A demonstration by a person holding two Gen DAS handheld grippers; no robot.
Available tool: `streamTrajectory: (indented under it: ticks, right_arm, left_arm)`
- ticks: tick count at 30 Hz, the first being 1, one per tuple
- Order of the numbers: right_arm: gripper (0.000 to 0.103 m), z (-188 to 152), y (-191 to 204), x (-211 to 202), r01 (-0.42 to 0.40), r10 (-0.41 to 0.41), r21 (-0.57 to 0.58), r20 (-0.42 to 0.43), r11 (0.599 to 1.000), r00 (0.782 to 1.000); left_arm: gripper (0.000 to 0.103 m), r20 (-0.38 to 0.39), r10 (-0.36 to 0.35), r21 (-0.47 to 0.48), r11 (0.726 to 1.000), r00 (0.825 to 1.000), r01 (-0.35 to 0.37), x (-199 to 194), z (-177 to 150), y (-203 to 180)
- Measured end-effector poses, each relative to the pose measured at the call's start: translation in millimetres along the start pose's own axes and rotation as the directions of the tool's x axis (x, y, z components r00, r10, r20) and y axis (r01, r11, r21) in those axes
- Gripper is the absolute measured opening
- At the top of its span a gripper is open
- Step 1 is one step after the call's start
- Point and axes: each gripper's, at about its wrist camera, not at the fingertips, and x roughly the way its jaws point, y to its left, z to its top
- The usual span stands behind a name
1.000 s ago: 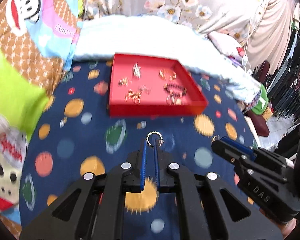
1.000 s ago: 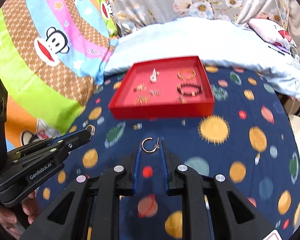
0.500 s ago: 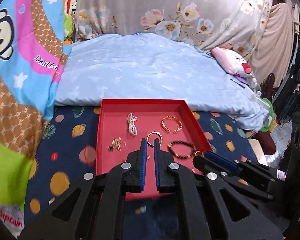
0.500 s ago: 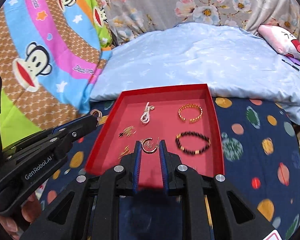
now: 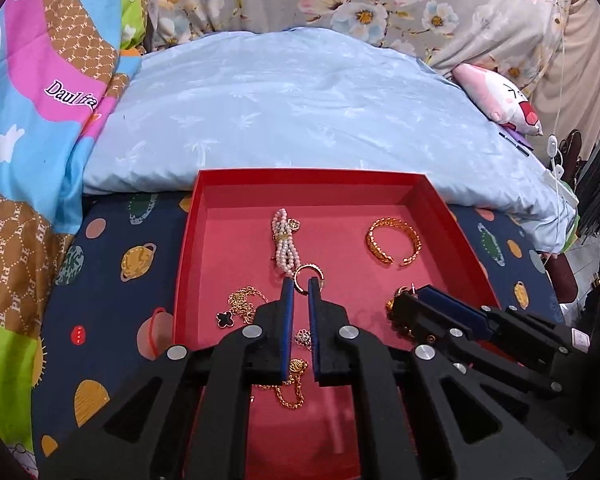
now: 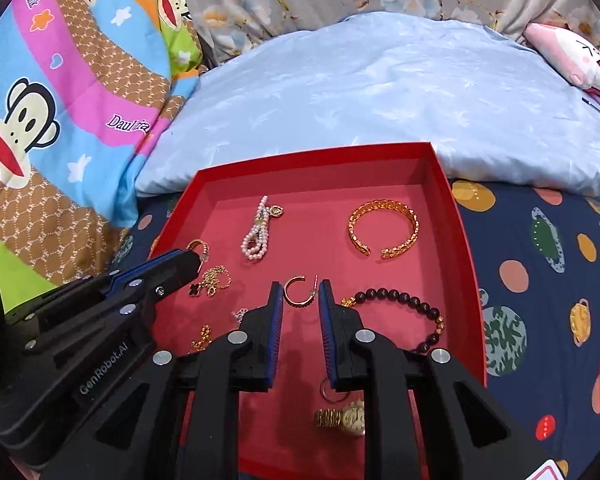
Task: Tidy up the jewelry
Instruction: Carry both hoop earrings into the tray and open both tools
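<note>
Both tongs hang over the red tray [image 5: 432, 200], each carrying one hoop earring at its tips, so the coming move depends on what lies straight below each pair. The left tongs [image 5: 302, 282] are nearly closed on a small gold ring earring [image 5: 309, 276], which stands up from the tips with its plane facing the camera. Just beyond it, almost touching in this view, lies the pearl strand [image 5: 285, 246], its long axis running away from the tongs. A gold chain with a black clover [image 5: 236, 308] lies below and to the left of the tips.

The right tongs [image 6: 300, 294] are narrow, holding an open gold hoop earring [image 6: 298, 291] across its width; the hoop's gap faces up and to the right, with a thin post beside the right-hand pad. Bare tray floor lies beneath it. The dark bead bracelet [image 6: 404, 304] starts just right of those tips, and the gold cuff bracelet [image 6: 384, 232] lies farther off, ahead and to the right. A gold watch [image 6: 346, 416] lies under the body of the right tongs (nearer the camera than the tips).

Both earrings are thin, bright and light. Judging by the clear floor, the right pair has the freer spot to drop its earring, while the left one is likelier to land on the pearls.
</note>
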Motion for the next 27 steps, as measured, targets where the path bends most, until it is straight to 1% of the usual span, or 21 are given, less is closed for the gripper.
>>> streamTrajectory:
  ticks: [4,5,6,10,11,12,14,19,22,24,25,27]
  right_arm:
    - [0.018,3,1,7,0.005,-0.005,-0.007,-0.008,1.000,1.000]
    - [0.018,4,1,9,0.005,-0.005,-0.007,-0.010,1.000,1.000]
    - [0.019,5,1,10,0.007,-0.007,-0.007,-0.011,1.000,1.000]
    - [0.023,4,2,3,0.024,-0.024,-0.009,0.002,1.000,1.000]
    - [0.026,3,2,-2,0.027,-0.027,-0.006,0.008,1.000,1.000]
    - [0.029,2,2,-6,0.028,-0.028,-0.005,0.012,1.000,1.000]
    - [0.033,-2,4,-19,0.033,-0.033,-0.004,0.024,0.999,0.999]
    - [0.034,-17,13,-51,0.054,-0.054,-0.004,0.048,0.999,0.997]
    - [0.037,-27,16,-70,0.066,-0.067,0.012,0.059,0.998,0.996]
    - [0.045,-33,16,-83,0.078,-0.080,0.025,0.070,0.997,0.994]
    - [0.047,-37,16,-89,0.086,-0.088,0.029,0.077,0.996,0.993]
    - [0.052,-45,16,-102,0.102,-0.105,0.039,0.085,0.994,0.991]
  left_arm:
    - [0.007,-0.010,0.014,0.008,1.000,1.000,-0.014,7,1,-1]
    - [0.009,-0.013,0.015,0.003,1.000,1.000,-0.015,9,1,0]
    - [0.015,-0.015,0.015,0.000,1.000,1.000,-0.015,9,1,1]
    - [0.029,-0.001,0.042,-0.007,0.999,0.999,-0.042,2,1,4]
    - [0.034,0.004,0.050,-0.011,0.999,0.999,-0.050,-2,1,5]
    - [0.036,0.008,0.053,-0.015,0.998,0.999,-0.053,-5,1,6]
    - [0.038,0.014,0.051,-0.023,0.998,0.999,-0.051,-16,-1,7]
    - [0.039,0.026,0.064,-0.015,0.998,0.998,-0.063,-44,-10,2]
    - [0.039,0.036,0.072,-0.011,0.997,0.997,-0.071,-63,-17,-3]
    - [0.039,0.045,0.085,-0.007,0.996,0.995,-0.084,-75,-22,-7]
    - [0.039,0.047,0.091,-0.004,0.996,0.995,-0.090,-79,-24,-8]
    - [0.043,0.052,0.114,0.002,0.993,0.992,-0.115,-89,-32,-12]
